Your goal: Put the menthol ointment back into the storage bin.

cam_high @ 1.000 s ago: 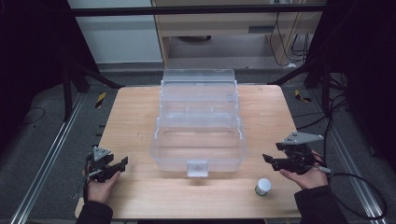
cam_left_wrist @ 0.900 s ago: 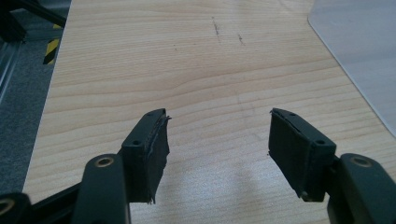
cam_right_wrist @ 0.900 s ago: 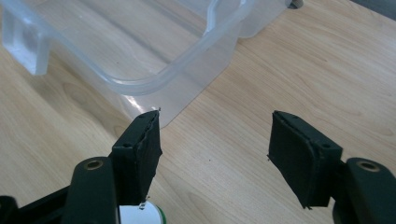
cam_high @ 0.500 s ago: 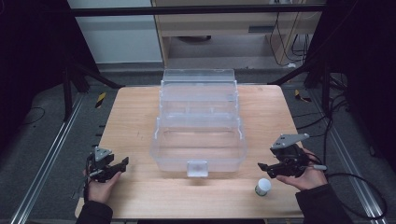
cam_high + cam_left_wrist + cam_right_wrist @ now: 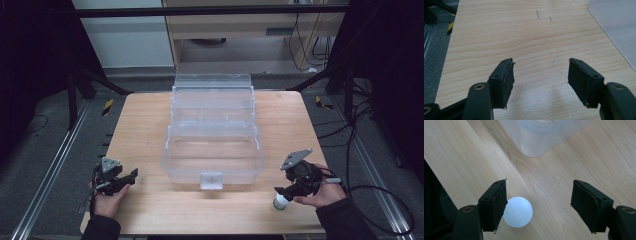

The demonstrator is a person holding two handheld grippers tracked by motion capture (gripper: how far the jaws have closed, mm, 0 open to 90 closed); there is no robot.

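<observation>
At the near-left corner of the tabletop (image 5: 150,120) our left gripper (image 5: 131,176) rests low in the hand, its fingers (image 5: 504,80) spread wide with nothing but bare wood between them. It sits well apart from the work, and in the left gripper view a corner of the clear plastic box shows far off to one side.

In the middle of the tabletop stands the clear plastic box (image 5: 212,140), open, its stepped trays running toward the far edge and its latch facing the near edge. We cannot tell whether anything lies inside it.

Toward the near-right corner our right gripper (image 5: 278,190) is over the small white-capped bottle (image 5: 281,202), which stands upright on the wood close to the near edge, just off the box's near-right corner. In the right gripper view the fingers (image 5: 495,202) are wide apart; the round white cap (image 5: 518,211) sits off-centre between them, touching or almost touching one finger, with a broad gap to the other.

We judge the step in hand to be the reach for the bottle, not yet a grasp. The next move calls for us to shift the gripper sideways until the cap is centred, drop a little lower around the body, then close gently so the bottle does not tip or skid.
</observation>
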